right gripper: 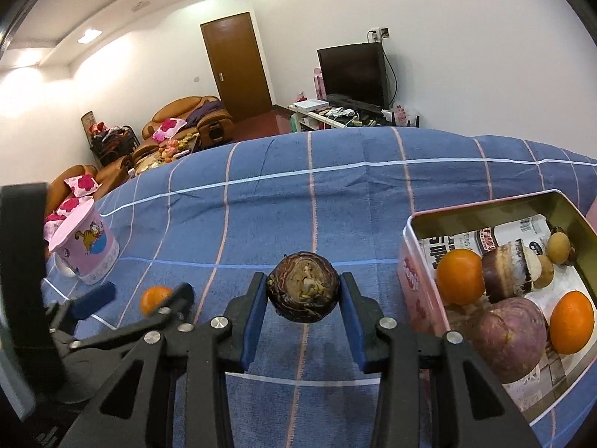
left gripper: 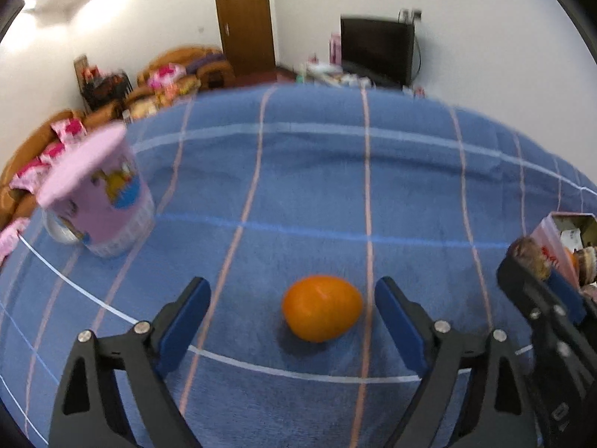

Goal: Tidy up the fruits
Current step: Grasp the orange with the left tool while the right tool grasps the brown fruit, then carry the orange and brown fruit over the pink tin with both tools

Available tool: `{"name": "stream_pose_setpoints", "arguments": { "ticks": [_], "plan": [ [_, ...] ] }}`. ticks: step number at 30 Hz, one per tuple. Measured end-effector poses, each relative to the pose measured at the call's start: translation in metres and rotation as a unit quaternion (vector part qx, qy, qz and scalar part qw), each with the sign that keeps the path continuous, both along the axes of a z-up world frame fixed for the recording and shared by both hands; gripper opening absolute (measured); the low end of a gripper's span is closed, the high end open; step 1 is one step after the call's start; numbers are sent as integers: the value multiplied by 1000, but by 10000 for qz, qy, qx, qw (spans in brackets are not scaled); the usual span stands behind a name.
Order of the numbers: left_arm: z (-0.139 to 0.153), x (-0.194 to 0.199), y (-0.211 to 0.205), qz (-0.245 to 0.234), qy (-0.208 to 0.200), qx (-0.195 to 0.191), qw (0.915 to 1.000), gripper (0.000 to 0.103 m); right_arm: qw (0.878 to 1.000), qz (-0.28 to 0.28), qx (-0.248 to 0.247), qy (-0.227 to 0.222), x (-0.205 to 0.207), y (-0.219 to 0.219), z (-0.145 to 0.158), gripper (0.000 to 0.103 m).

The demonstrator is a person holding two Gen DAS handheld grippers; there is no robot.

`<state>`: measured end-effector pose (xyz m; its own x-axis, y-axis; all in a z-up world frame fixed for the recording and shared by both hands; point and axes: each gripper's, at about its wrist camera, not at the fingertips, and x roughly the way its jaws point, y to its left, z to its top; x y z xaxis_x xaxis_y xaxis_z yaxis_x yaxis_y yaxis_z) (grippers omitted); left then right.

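Here, a blue checked cloth [right gripper: 335, 194] over the whole table. At the right, a pink tin [right gripper: 414, 280] with fruits inside. Right gripper [right gripper: 303, 298] clamped on a dark brown fruit [right gripper: 303, 286], off the cloth, beside the tin. Left gripper [left gripper: 293, 321] wide apart around an orange [left gripper: 321, 308] on the cloth, not touching.

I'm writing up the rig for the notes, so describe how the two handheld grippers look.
Both look alike. The left gripper and right gripper each have two black, angular plastic fingers with triangular cut-outs, joined by silver round-headed bolts. Flat blue pads line the inner faces of the fingertips. No cables, printed markings, hands or sleeves show in either view.
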<state>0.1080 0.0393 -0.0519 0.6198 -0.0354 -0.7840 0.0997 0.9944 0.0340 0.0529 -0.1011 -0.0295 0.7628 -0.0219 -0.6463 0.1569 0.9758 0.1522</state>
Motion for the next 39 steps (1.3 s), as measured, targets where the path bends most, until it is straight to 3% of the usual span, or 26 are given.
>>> {"name": "stream_pose_setpoints", "arguments": {
  "ticks": [3,7,12,14,19,25,39],
  "plan": [
    [-3,2,8,89,87,-183,9998,85,10000,32,-43,13,1,1,1,41],
    [-3,-1,6,2,71,-97,9999,80,10000,41,-68,16,1,2,0,41],
    [1,-8,2,-223,-26,-114,9997,47,10000,20,-96,-15,1,4,0,41],
    [4,-10,3,-275,-52,-206,9994,42,9999,10,-104,-93,-2,4,1,41],
    [16,-21,16,-48,-406,-455,9981,42,9988,65,-268,-412,-13,10,9,41],
    [32,-45,23,341,-1114,-351,9926,42,9951,163,-572,-792,-26,21,19,41],
    [42,-57,26,477,-1504,-262,9871,42,9896,416,-826,-1103,-45,35,27,41]
  ]
}}
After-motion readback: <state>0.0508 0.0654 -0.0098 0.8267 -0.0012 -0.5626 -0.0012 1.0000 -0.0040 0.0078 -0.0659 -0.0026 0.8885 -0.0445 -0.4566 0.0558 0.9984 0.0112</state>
